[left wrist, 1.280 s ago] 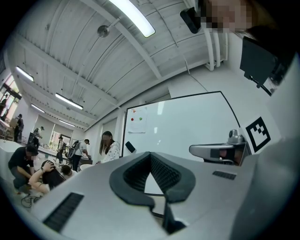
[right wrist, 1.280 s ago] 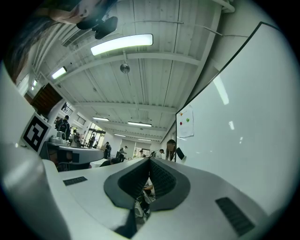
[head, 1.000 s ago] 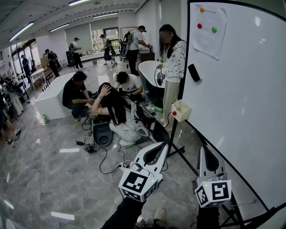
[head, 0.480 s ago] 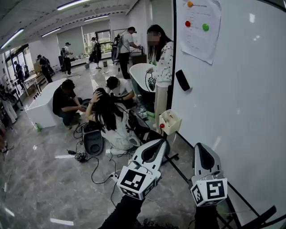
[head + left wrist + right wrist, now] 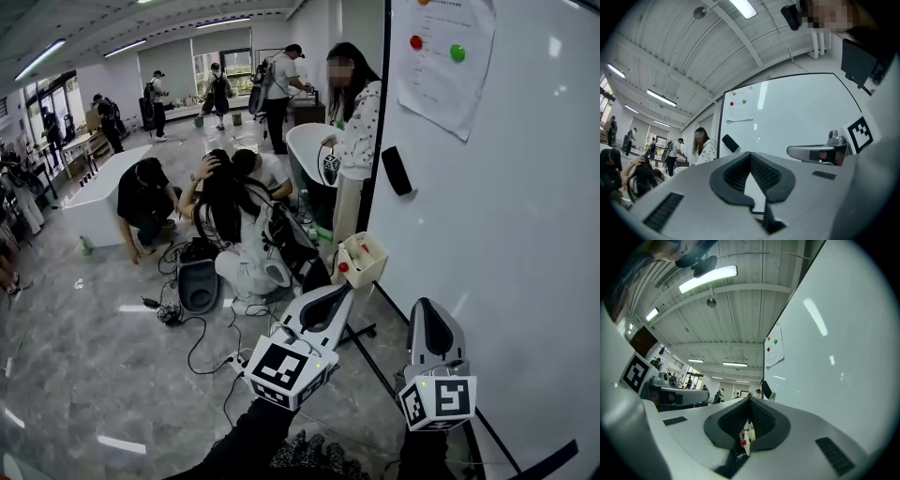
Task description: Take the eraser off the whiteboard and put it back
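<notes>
The black eraser point(image 5: 397, 171) clings to the whiteboard point(image 5: 506, 234) near its left edge, below a sheet of paper. My left gripper point(image 5: 343, 292) and right gripper point(image 5: 427, 311) are held side by side low in the head view, both pointing up toward the board, well short of the eraser. Both are shut with nothing held. In the left gripper view the eraser point(image 5: 730, 143) shows just left of the shut tips point(image 5: 750, 154). In the right gripper view the eraser point(image 5: 767, 390) sits just beyond the shut tips point(image 5: 750, 401).
A cream box with a red button point(image 5: 361, 258) hangs at the board's lower left corner. A paper with coloured magnets point(image 5: 441, 56) is above the eraser. One person stands beside the board point(image 5: 354, 131); several crouch on the floor point(image 5: 234, 225) among cables point(image 5: 202, 347).
Both grippers have moved forward along the board, side by side; the eraser and the cream box now look nearer. Both jaws stayed shut.
</notes>
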Demonstrator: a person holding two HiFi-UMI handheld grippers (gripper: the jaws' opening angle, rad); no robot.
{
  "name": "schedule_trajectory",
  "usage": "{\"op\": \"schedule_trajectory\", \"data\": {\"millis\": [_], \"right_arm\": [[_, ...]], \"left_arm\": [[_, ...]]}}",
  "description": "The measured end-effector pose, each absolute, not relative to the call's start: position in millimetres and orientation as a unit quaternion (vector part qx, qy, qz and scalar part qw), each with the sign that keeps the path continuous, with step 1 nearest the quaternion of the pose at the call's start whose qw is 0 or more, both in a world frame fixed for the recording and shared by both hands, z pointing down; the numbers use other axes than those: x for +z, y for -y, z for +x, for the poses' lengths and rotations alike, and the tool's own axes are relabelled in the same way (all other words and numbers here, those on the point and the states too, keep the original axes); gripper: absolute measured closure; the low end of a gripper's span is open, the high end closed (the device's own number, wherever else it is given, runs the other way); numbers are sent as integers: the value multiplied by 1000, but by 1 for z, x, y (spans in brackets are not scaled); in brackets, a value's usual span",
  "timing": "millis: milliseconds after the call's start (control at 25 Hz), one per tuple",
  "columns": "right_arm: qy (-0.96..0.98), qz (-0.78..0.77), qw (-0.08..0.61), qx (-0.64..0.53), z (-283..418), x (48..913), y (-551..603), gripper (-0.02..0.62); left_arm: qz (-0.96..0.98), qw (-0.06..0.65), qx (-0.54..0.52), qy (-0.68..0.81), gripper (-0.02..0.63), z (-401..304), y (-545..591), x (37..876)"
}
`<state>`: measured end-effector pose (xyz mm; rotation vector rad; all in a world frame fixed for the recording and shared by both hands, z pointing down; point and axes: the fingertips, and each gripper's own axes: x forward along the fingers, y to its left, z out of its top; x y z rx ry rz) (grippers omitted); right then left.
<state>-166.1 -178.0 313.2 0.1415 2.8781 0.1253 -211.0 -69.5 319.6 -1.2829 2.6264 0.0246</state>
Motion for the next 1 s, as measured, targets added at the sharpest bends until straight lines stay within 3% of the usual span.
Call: {"op": "schedule_trajectory", "data": {"millis": [440, 1000], "right_arm": [[-990, 35, 123, 56, -214, 327, 187, 586], [-987, -70, 124, 74, -322, 306, 196, 586]], "left_arm": [[-454, 111, 27, -884, 598, -259, 84, 335], [-546, 115, 37, -829, 598, -389, 108, 314]]}}
